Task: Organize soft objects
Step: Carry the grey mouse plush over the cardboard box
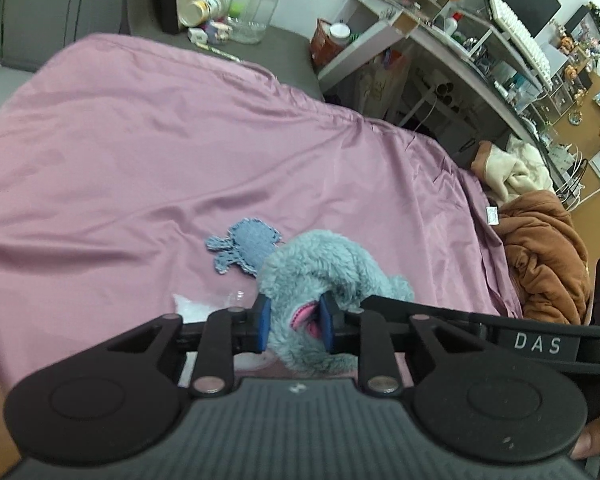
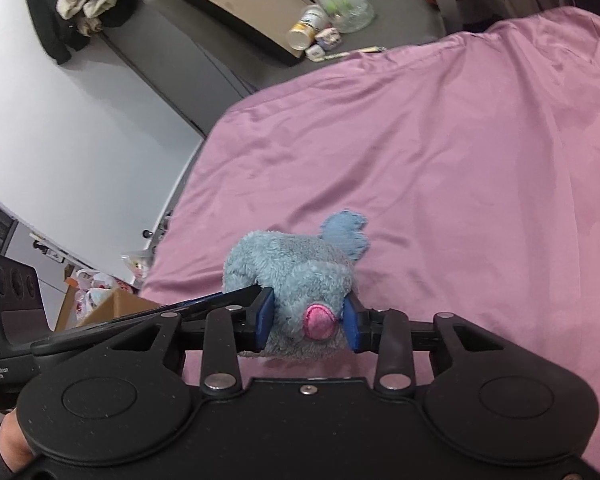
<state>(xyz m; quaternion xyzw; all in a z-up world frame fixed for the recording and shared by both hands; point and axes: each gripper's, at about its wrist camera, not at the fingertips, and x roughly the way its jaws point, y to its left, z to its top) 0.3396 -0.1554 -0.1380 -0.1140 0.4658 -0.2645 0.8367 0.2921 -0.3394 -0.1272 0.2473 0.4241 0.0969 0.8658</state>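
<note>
Gripping the same grey-blue plush toy (image 1: 324, 276) from two sides: left gripper (image 1: 293, 322) has its blue pads pinched hard into the fur at a pink-lined ear or mouth part, jaws as narrow as they go. Right gripper (image 2: 309, 325) is clamped across the toy's face, one pad on either side of the pink nose (image 2: 319, 322), jaws a little wider because the head fills them.

Toy sits directly between the pads in both views, apparently lifted just clear of the pink bedsheet (image 1: 140, 152); contact with the sheet underneath is hidden by the fingers.

Just beyond the toy, lying flat on the sheet: a small blue knitted piece (image 1: 242, 246), not held. Below and left of the left claw, a bit of clear plastic wrap (image 1: 204, 304). Further out to the right, a brown blanket (image 1: 548, 264) heaped off the bed edge. Far end: jar and cans on a grey ledge.

Step judged: pick-up done, carry phase of the first soft item. Next move calls for both hands travelling together at matched pace so the plush is not stretched, then a chosen drop spot; none is evident yet.
</note>
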